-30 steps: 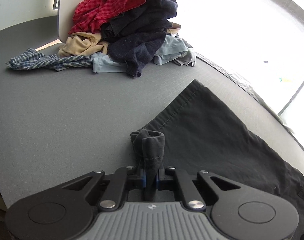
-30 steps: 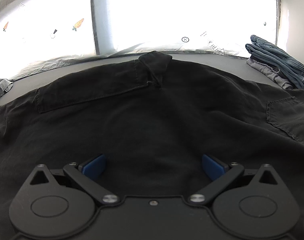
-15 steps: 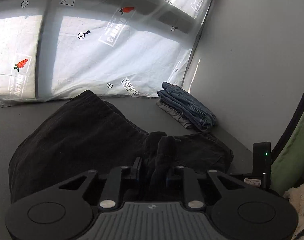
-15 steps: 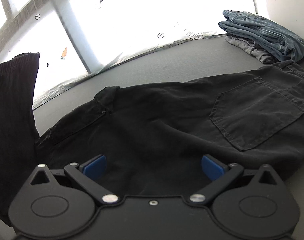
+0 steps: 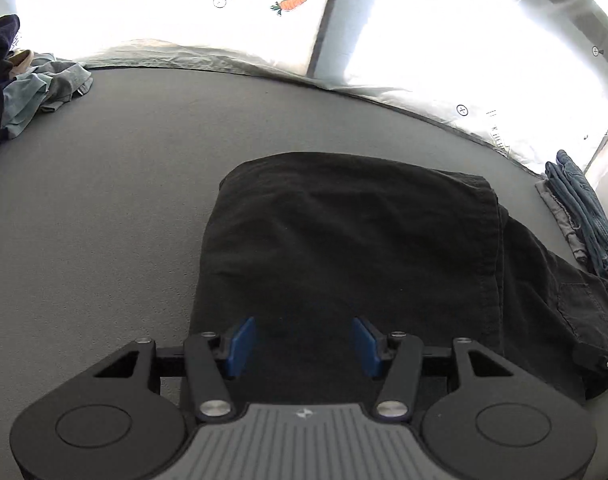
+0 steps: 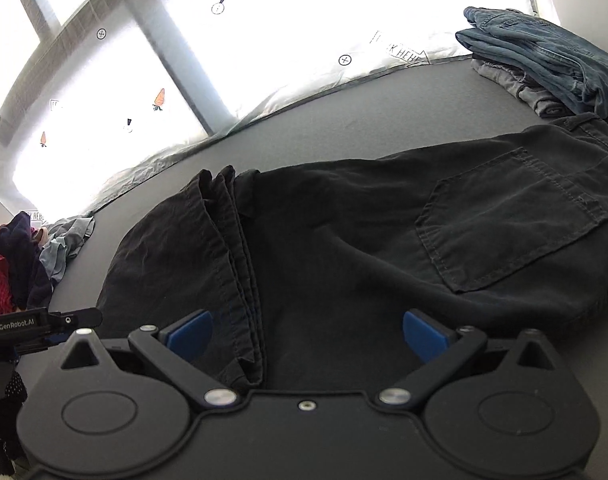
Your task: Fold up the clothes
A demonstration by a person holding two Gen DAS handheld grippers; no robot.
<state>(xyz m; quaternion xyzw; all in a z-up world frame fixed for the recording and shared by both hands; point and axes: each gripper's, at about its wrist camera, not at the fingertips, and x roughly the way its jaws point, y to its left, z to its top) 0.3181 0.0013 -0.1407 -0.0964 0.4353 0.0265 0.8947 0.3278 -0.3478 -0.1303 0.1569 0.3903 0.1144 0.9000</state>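
The black trousers [image 6: 384, 240] lie folded on the grey surface [image 5: 103, 200], long axis left-right, waist toward the folded jeans [image 6: 544, 52]. The left claw [image 5: 301, 340] is opening with nothing between its pads; the right claw [image 6: 304, 332], wide, is closing slightly and holds nothing.

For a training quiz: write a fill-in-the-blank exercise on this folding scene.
1. The black trousers lie with the leg end folded over toward the ____.
2. The folded jeans rest on a ____ garment.
3. The window film shows orange ____.
4. The pads of the right gripper are ____ in colour.

Missing: waist; grey; carrots; blue
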